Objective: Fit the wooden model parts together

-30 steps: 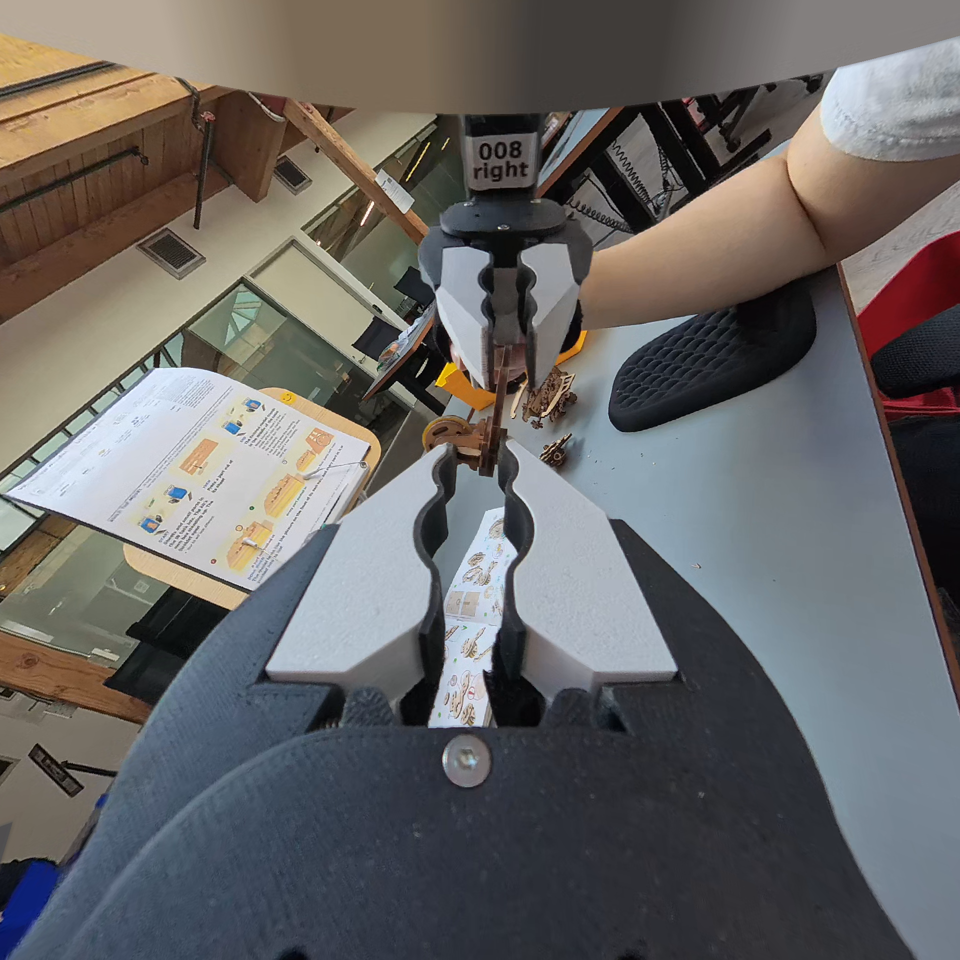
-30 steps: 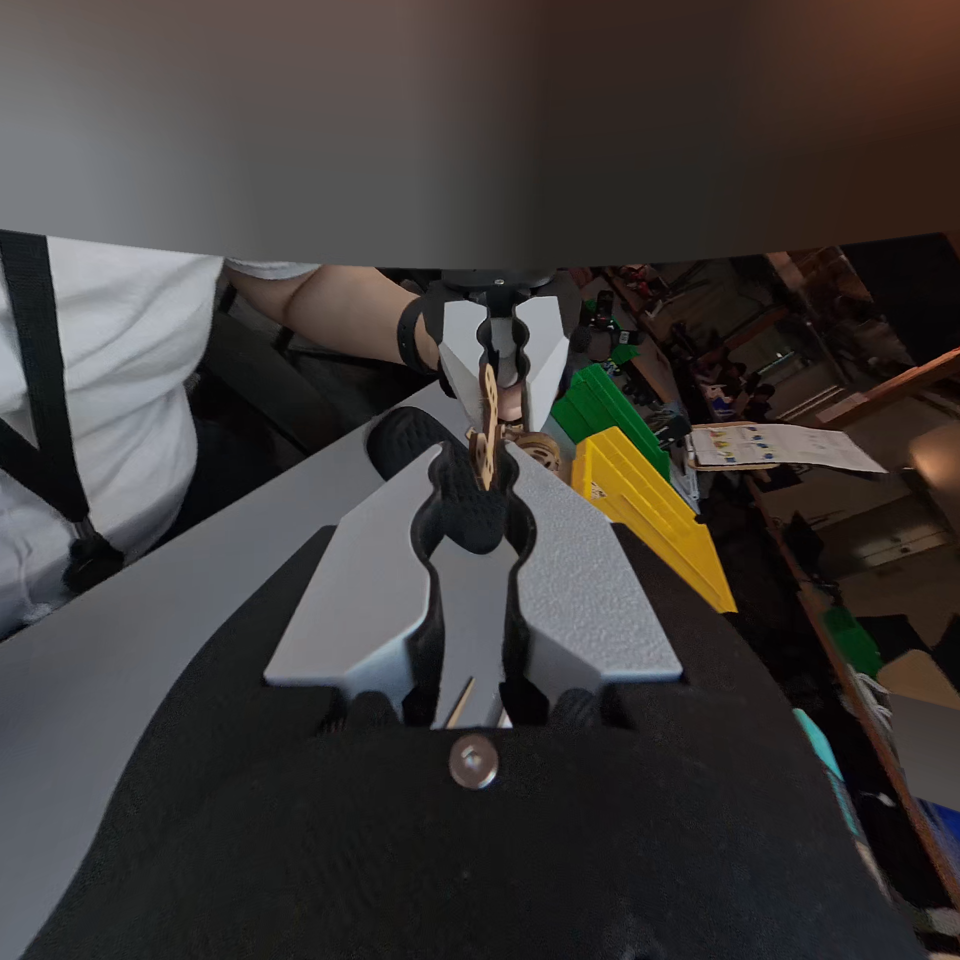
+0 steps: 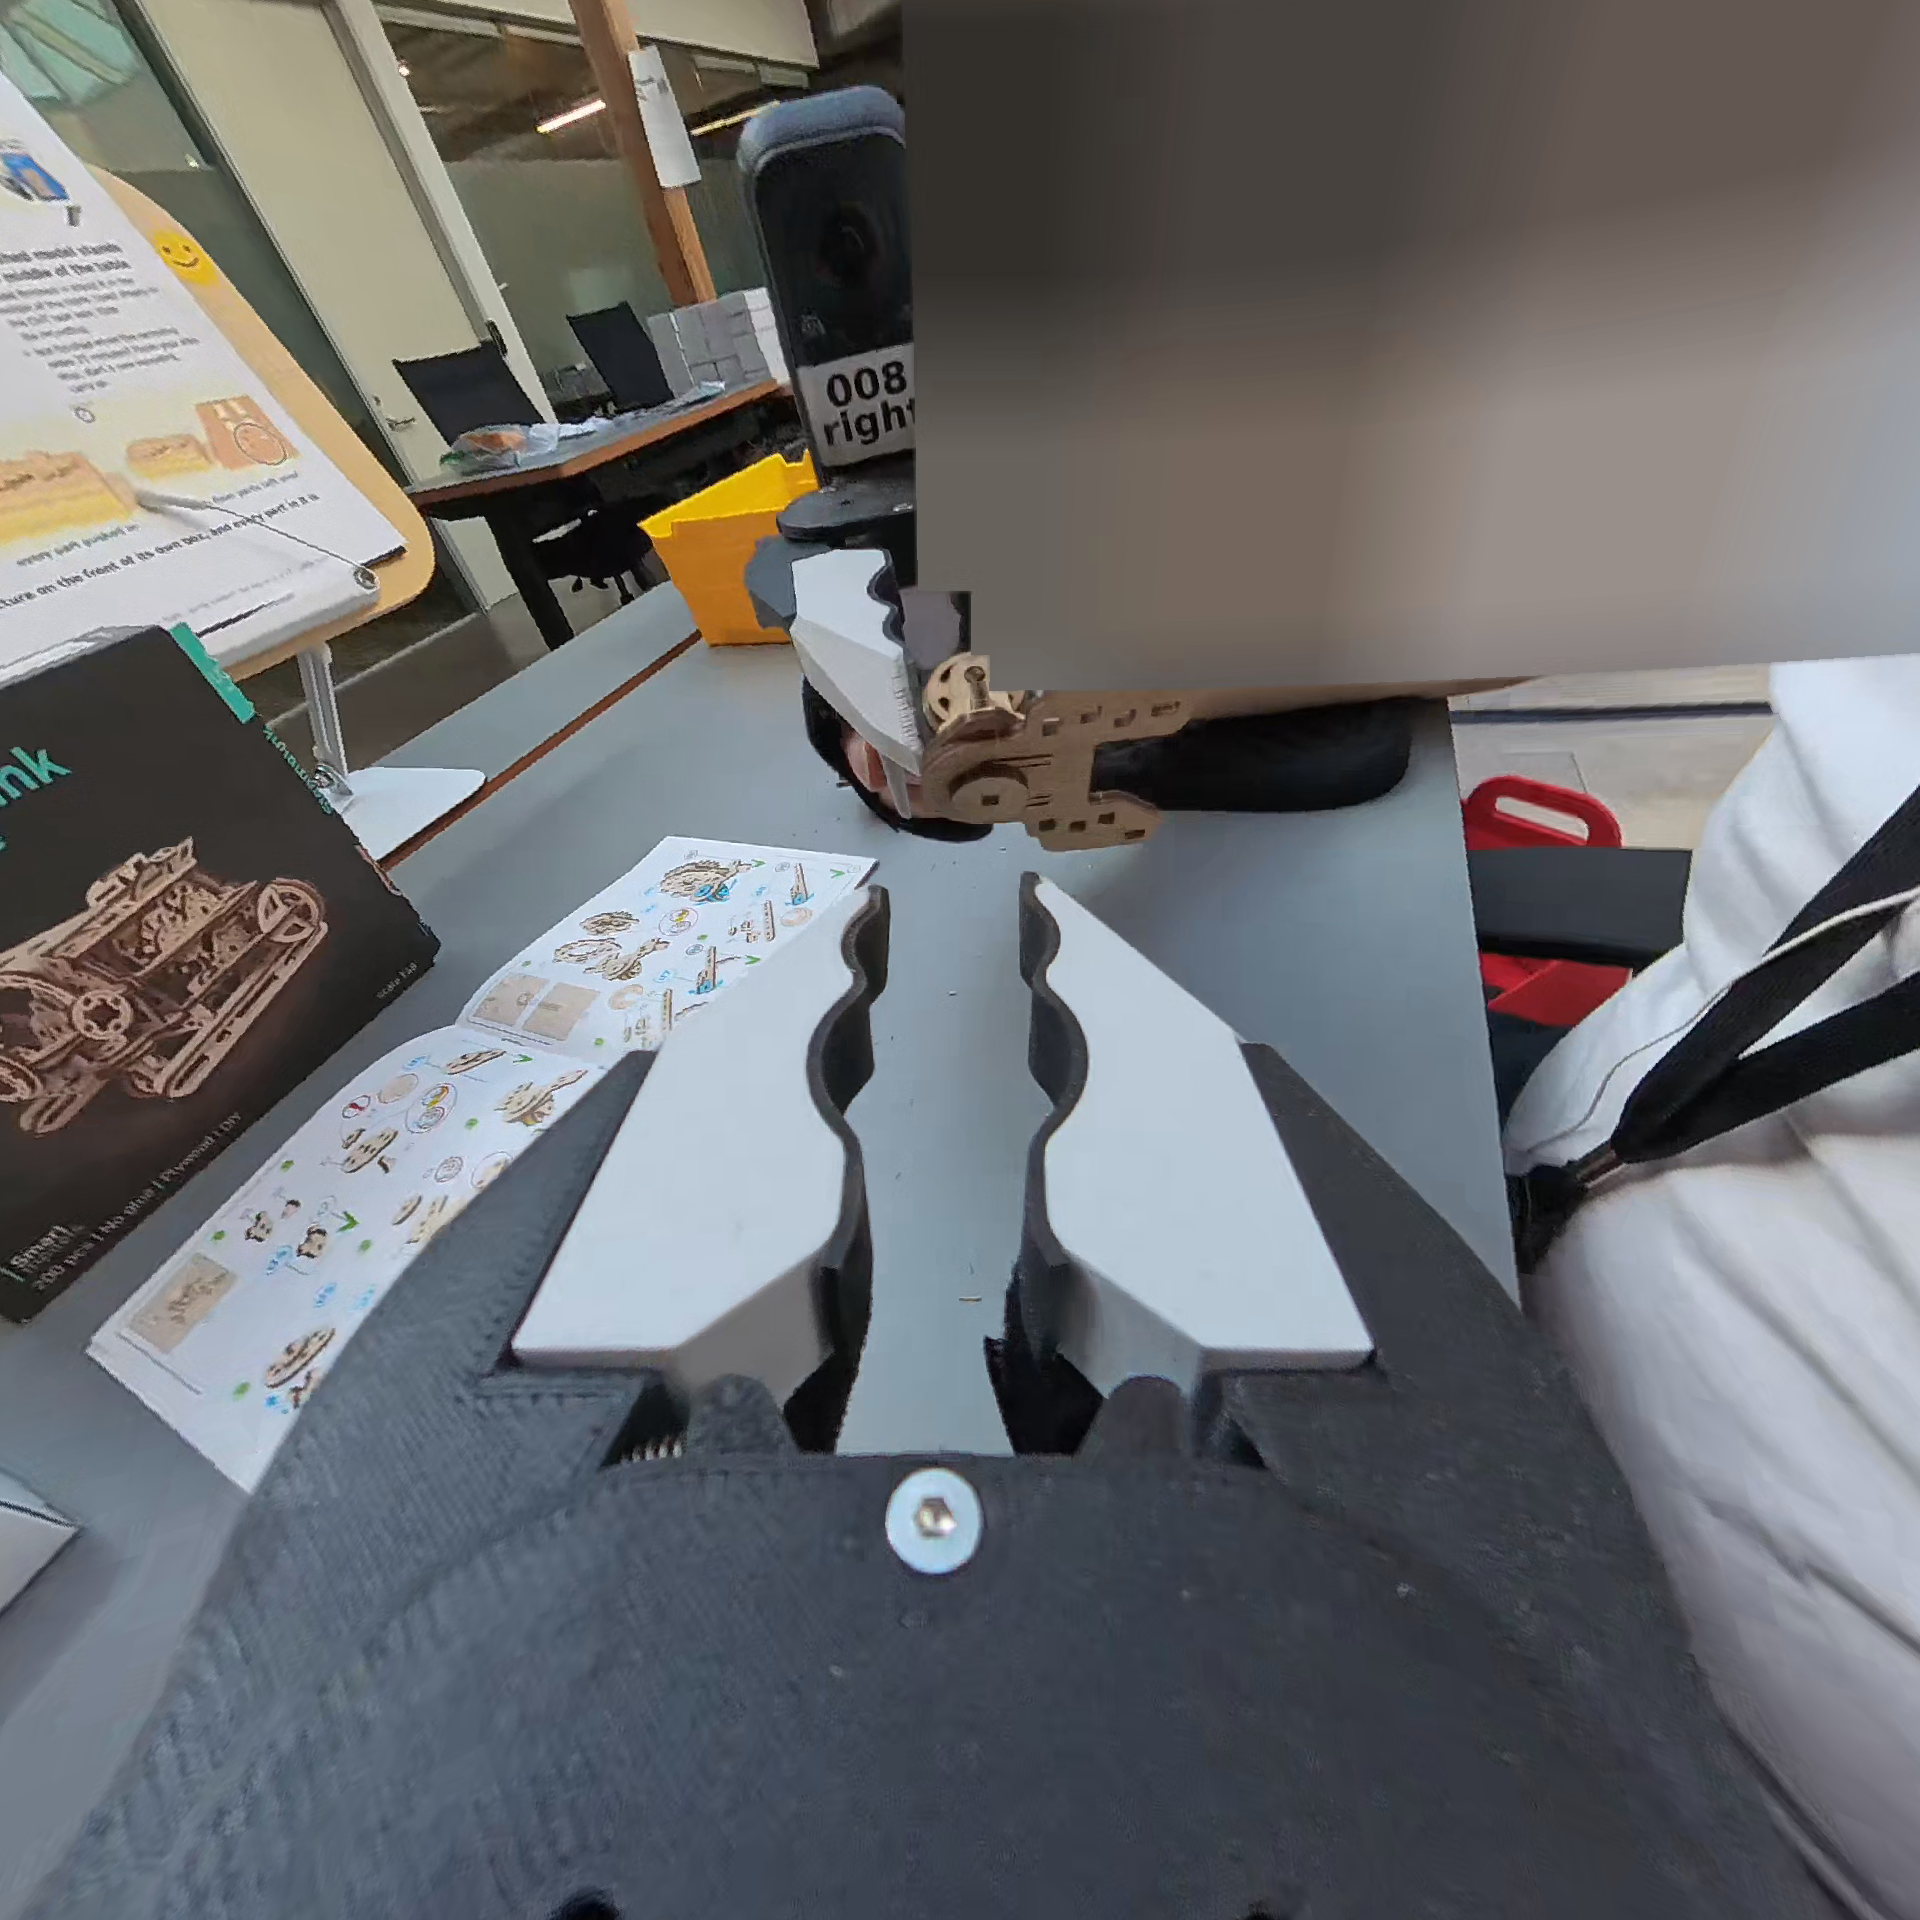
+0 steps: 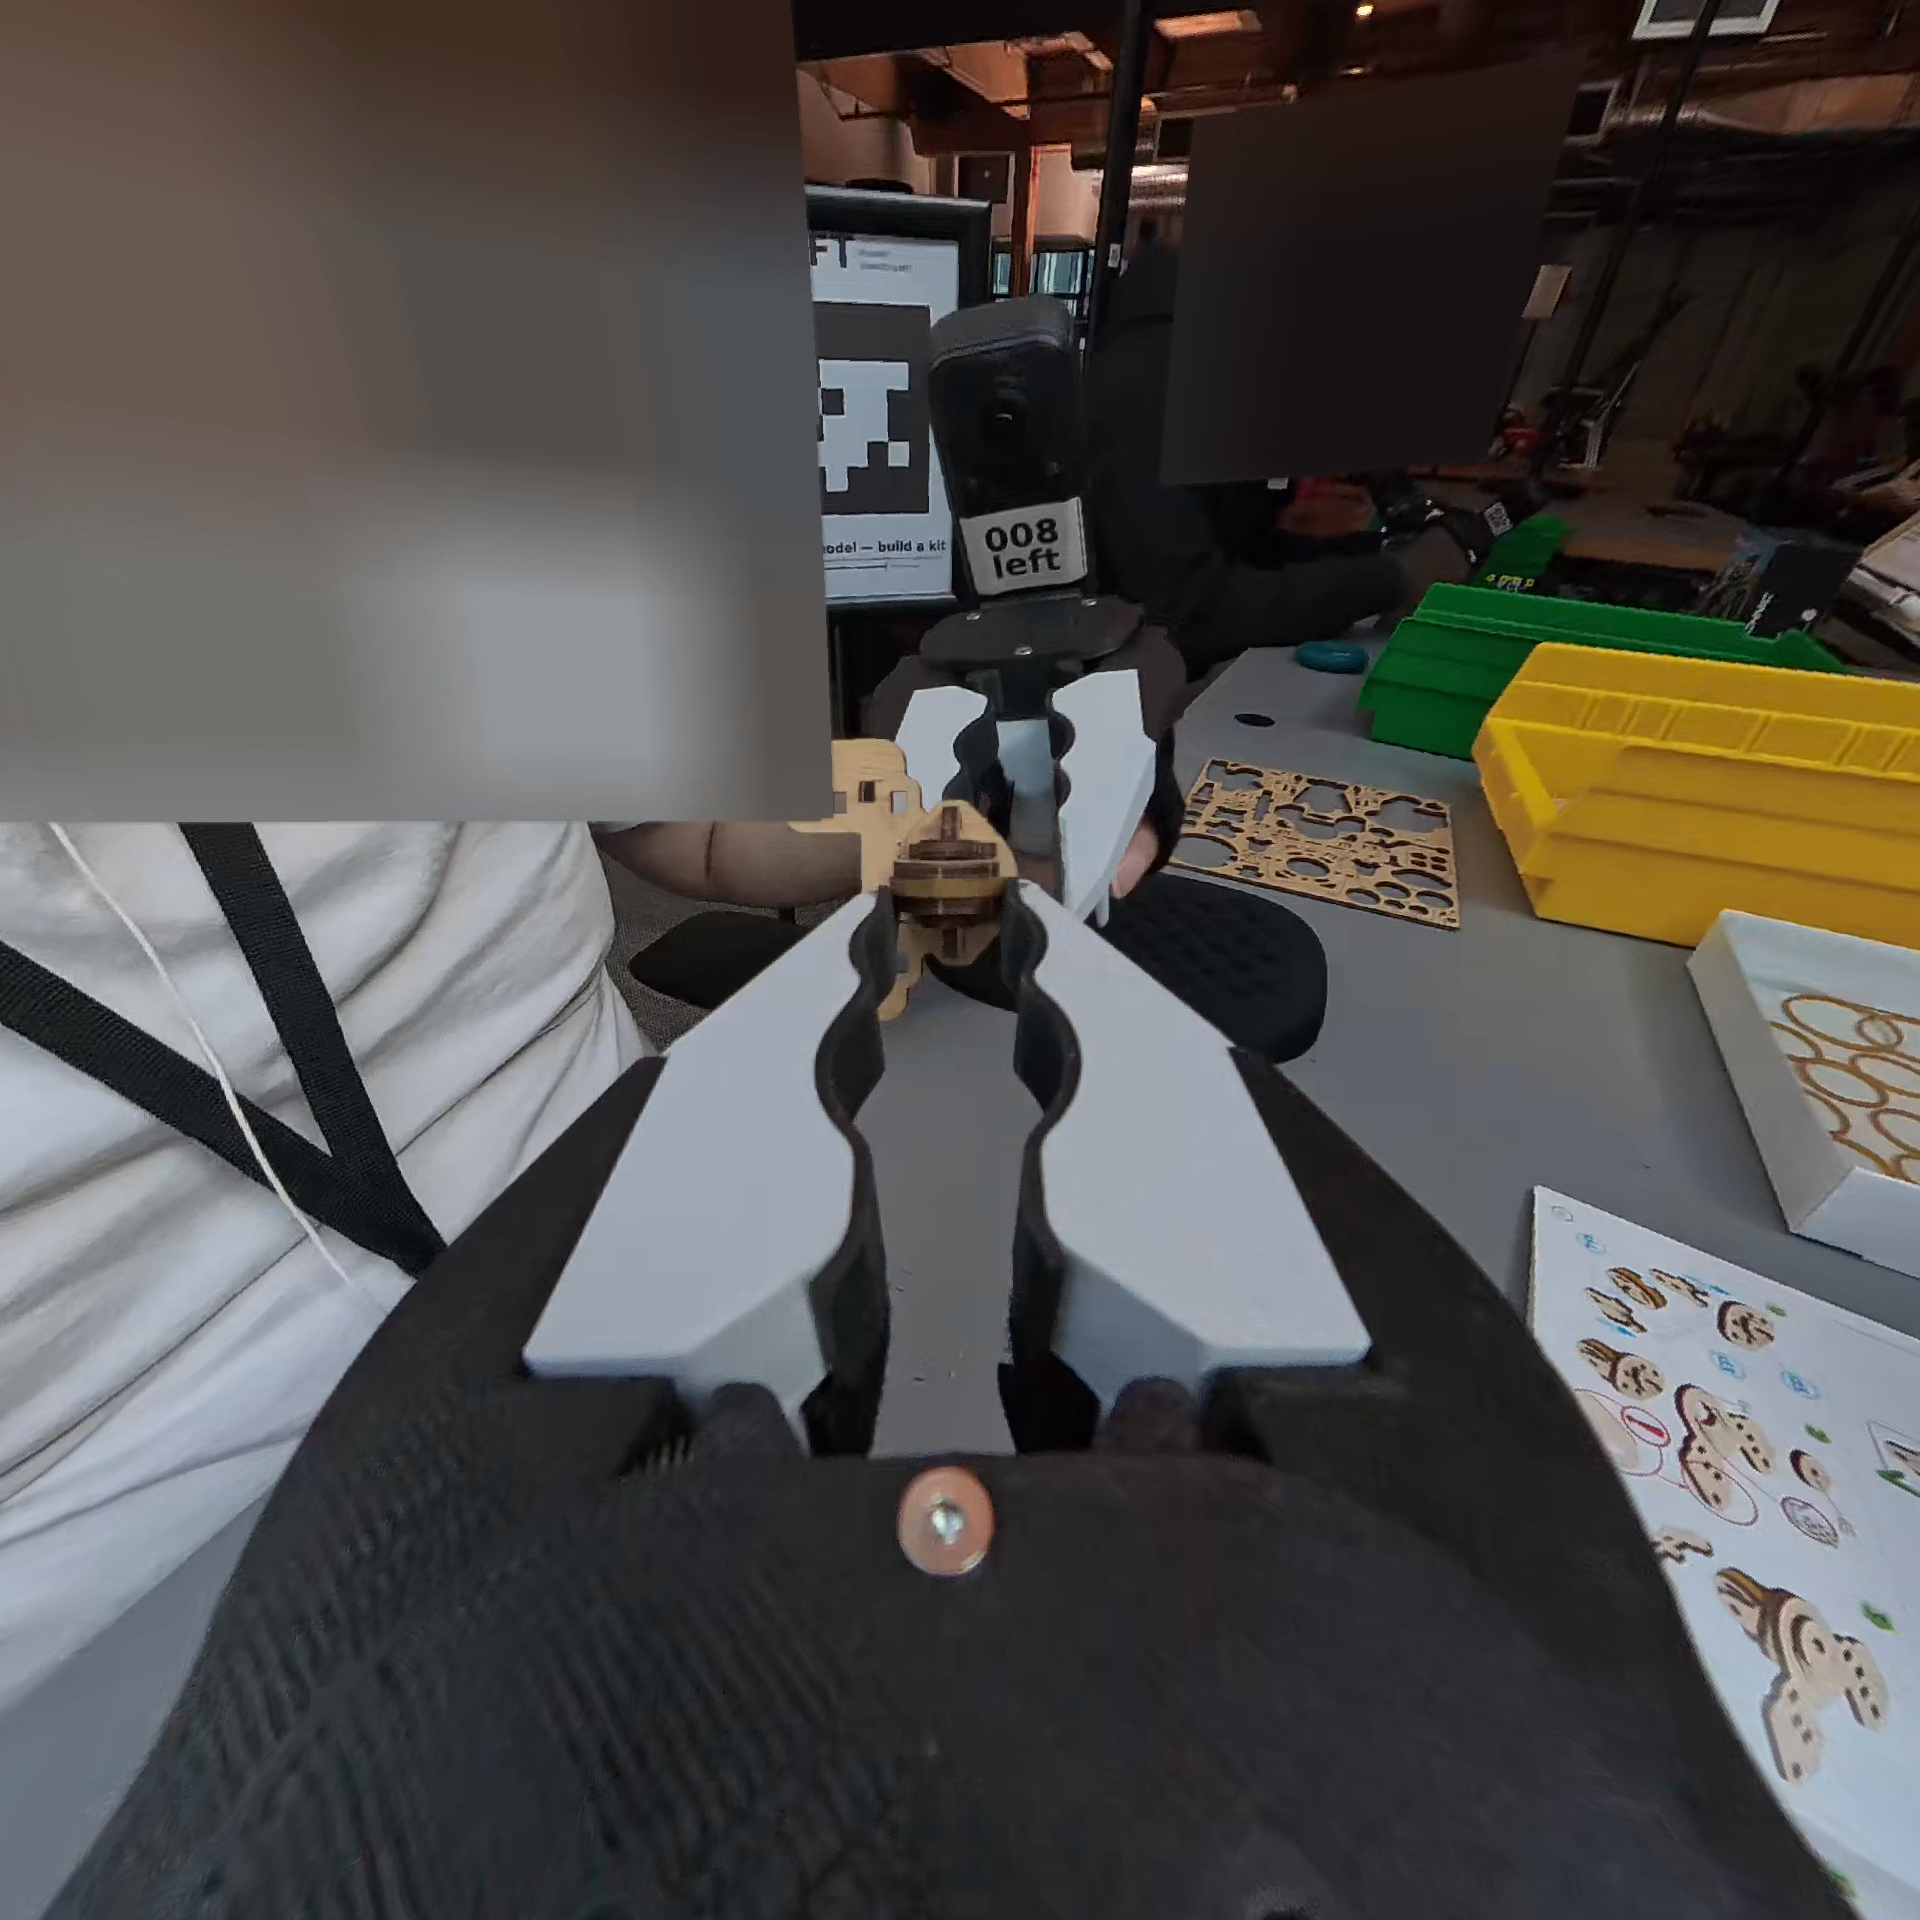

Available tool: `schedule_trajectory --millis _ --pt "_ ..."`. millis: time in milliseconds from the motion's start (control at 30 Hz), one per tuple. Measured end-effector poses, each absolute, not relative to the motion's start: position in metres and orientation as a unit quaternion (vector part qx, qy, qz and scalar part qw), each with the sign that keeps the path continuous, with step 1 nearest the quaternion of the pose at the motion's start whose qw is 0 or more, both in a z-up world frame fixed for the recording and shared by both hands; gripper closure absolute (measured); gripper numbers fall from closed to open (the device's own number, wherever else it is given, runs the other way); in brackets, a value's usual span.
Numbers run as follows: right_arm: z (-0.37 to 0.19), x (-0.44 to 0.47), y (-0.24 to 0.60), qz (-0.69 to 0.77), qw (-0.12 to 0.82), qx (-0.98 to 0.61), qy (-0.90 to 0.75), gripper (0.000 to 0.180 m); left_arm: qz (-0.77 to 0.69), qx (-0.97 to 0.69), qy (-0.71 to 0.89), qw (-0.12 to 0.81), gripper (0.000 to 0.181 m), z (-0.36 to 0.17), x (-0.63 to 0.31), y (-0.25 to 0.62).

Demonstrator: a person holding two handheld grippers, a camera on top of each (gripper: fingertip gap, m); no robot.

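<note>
The wooden assembly (image 4: 945, 878) is a stack of small discs on a peg, fixed to a flat notched plate (image 4: 873, 790). My right gripper (image 4: 948, 899) is shut on the disc stack at its fingertips and holds it above the grey table (image 4: 1455, 1039). In the left wrist view the assembly (image 3: 1029, 769) hangs at the right gripper's one visible finger (image 3: 857, 665); the other finger is behind a blur patch. My left gripper (image 3: 954, 894) is open and empty, a short way back from the assembly. It also shows in the right wrist view (image 4: 1023, 831), just beyond the part.
A folded instruction leaflet (image 3: 582, 1039) (image 4: 1745, 1455) and the dark kit box (image 3: 156, 956) lie on the table. There are yellow (image 4: 1704, 790) and green (image 4: 1507, 655) bins, a punched-out plywood sheet (image 4: 1330, 842), a white tray of wooden rings (image 4: 1829, 1070) and a black wrist rest (image 4: 1216, 977). The person's torso is close by. Both grippers' tips are close together, under 4 cm apart.
Both grippers held the wooden parts tip to tip. The left gripper has let go, opened and drawn back. The right gripper holds the assembly alone, and both views have swung round.
</note>
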State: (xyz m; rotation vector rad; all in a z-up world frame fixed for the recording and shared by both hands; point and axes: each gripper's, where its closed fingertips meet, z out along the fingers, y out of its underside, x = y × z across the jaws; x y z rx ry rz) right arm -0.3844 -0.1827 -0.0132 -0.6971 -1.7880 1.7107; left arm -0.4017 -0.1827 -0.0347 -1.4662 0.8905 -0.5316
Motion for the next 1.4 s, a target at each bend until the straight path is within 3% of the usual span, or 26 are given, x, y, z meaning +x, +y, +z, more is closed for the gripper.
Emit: schedule_trajectory --millis 133,267,633,967,1100,1200,1400 --pt "-0.001 -0.382 -0.189 0.686 0.259 -0.252 -0.632 0.161 -0.252 -0.623 0.342 0.657 0.155 -0.024 -0.386 -0.184" --pt "0.018 -0.375 -0.194 0.736 0.25 -0.223 -0.588 0.161 -0.282 -0.587 0.314 0.691 0.14 -0.002 -0.377 -0.189" --pt "0.019 -0.373 -0.198 0.749 0.242 -0.21 -0.581 0.161 -0.27 -0.536 0.318 0.734 0.163 0.012 -0.377 -0.197" --pt "0.005 -0.375 -0.208 0.687 0.256 -0.214 -0.645 0.16 -0.287 -0.519 0.357 0.722 0.163 0.001 -0.38 -0.208" --pt "0.014 -0.37 -0.203 0.698 0.221 -0.227 -0.642 0.146 -0.291 -0.515 0.359 0.722 0.163 0.0 -0.382 -0.209" --pt "0.029 -0.375 -0.19 0.697 0.224 -0.27 -0.625 0.164 -0.298 -0.517 0.362 0.716 0.163 -0.003 -0.381 -0.209" --pt "0.022 -0.374 -0.206 0.593 0.258 -0.264 -0.716 0.171 -0.296 -0.516 0.372 0.712 0.163 -0.005 -0.377 -0.209"
